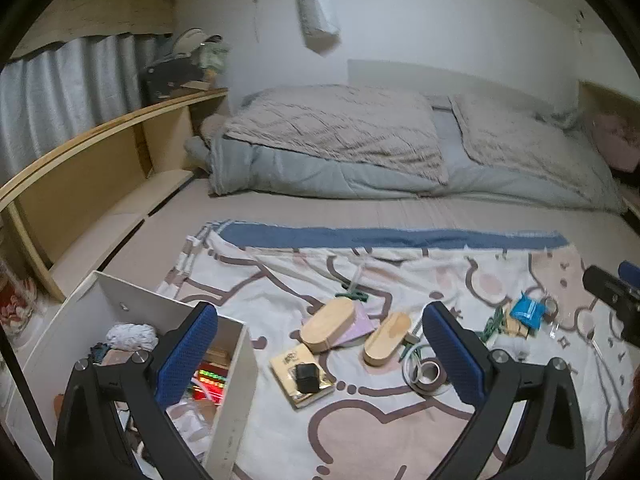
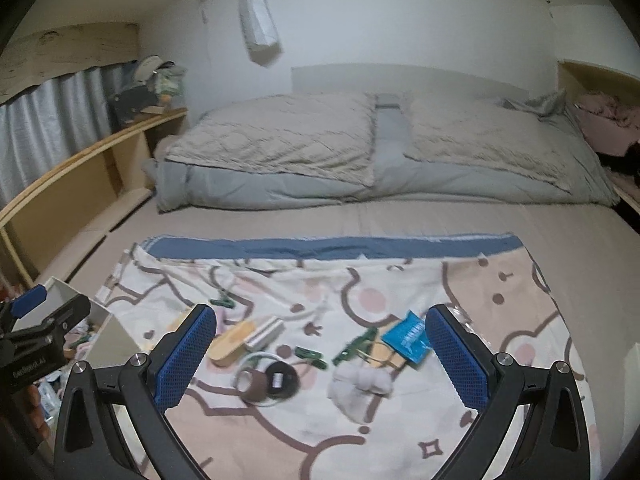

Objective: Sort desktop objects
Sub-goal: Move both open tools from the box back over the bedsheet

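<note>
Both grippers hang over a cartoon-print blanket [image 1: 360,432] spread on a bed, small clutter scattered across it.

Left gripper [image 1: 320,356]: jaws spread wide, nothing between the blue pads [image 1: 188,352]. Right gripper [image 2: 322,354]: also spread wide, empty, blue pads [image 2: 456,360] clear of everything.

Landmark: the white storage box [image 1: 234,392], at the blanket's left edge, open top. Inside it: a white crumpled cloth [image 1: 132,336] and some colourful packaging, rest too jumbled to tell. The left gripper's left finger sits over the box's near right corner.

Just right of the box: a tan booklet [image 1: 288,364] with a small black cube [image 1: 307,377] resting on it. Further right: two oval wooden pieces [image 1: 328,326] side by side, the left one lying on a lilac card [image 1: 362,320]. Beyond them, away from the box: a green clip [image 1: 354,295]. Right of the wooden pieces: tape rolls [image 1: 426,374], one brownish, one clear-white, overlapping. Far right from the box: a blue packet [image 1: 528,310] beside green clips and yellowish bits.

In the right wrist view, the box [image 2: 114,340] is at left with the left gripper above it; a black tape roll [image 2: 282,378] touches the brownish roll [image 2: 250,384], a white sock-like bundle [image 2: 360,384] is further right, and the blue packet [image 2: 410,338] lies just beside the right gripper's right finger.

Past the blanket: folded grey-beige quilts [image 1: 340,136] near the wall, and a wooden shelf [image 1: 100,152] along the left side.
</note>
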Tool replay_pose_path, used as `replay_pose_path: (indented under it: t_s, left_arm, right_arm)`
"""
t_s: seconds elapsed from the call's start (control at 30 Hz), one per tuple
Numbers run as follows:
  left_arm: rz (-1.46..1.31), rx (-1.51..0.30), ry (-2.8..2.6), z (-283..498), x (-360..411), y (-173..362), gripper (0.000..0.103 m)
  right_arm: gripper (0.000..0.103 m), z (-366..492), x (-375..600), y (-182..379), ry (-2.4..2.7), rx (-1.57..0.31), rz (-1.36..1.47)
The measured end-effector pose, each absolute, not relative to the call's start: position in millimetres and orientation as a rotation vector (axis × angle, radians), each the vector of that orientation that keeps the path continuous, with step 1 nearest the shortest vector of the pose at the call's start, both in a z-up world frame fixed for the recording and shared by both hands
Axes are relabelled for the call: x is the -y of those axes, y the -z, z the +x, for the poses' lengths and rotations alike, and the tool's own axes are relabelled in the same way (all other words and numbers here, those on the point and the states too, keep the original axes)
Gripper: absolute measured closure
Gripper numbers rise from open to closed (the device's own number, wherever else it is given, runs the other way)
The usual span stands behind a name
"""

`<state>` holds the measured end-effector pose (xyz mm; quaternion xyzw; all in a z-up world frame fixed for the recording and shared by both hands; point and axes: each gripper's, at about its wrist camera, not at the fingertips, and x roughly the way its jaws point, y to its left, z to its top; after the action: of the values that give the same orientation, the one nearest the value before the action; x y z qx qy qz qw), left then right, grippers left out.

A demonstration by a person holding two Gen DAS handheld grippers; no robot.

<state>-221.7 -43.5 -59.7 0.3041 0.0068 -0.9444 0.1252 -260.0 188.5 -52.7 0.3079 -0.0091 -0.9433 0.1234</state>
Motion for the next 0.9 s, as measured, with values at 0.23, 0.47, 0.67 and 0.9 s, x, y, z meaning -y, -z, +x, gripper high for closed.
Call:
replay_pose_path:
  t_s: [0.23,0.47,0.67,0.9]
  left_arm:
    - [0.947,0.051,2.753,-243,20,83,0.000]
    - [1.003,0.033,2.757,-258,9,101,0.000]
    - [1.059,0.048,2.737,-268,11,116,0.000]
    - [1.099,0.026,2.709,-275,23,125,0.000]
  right_arm:
    - [0.000,-285,-212,82,2.776,0.098,1.039]
    - [0.000,-301,-220,101,2.776,0.098,1.106]
    - [0.000,-316,-206,126,2.702,0.070,1.206]
    - [0.000,-331,-178,155,2.628,-0.002,1.306]
